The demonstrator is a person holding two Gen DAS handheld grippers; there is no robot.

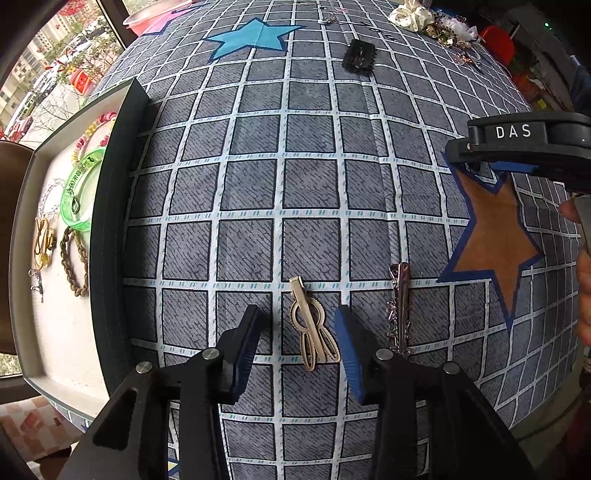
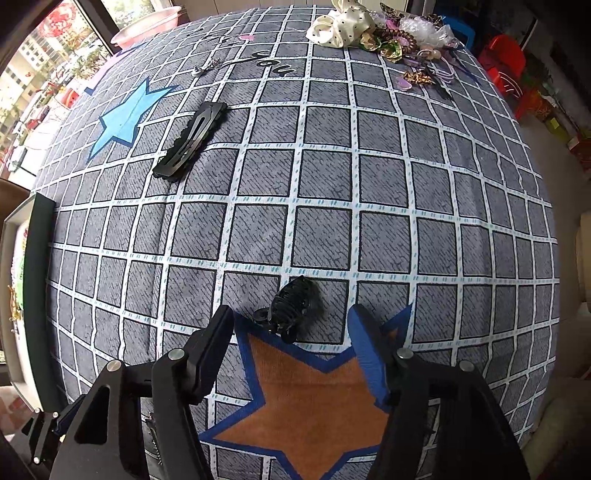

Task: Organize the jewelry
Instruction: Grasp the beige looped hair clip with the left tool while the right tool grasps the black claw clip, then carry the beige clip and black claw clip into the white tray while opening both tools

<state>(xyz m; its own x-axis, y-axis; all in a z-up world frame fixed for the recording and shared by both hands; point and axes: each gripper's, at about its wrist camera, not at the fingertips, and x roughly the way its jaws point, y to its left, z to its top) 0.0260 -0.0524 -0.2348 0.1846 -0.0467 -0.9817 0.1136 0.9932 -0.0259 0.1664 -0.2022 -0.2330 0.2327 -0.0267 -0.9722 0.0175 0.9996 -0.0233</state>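
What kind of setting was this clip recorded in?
Likely a home, high in an apartment block: a star-print grid tablecloth, hair accessories heaped at its far edge, and a window overlooking buildings.

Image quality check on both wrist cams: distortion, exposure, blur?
Left wrist: strong fisheye bows the checked tablecloth grid; window at the top left is bright, nearly blown out; gold hair clip between the open left tool fingers is sharp. Right wrist: same barrel bend; soft daylight, faint shadows; black claw clip sharp ahead of the open right tool.
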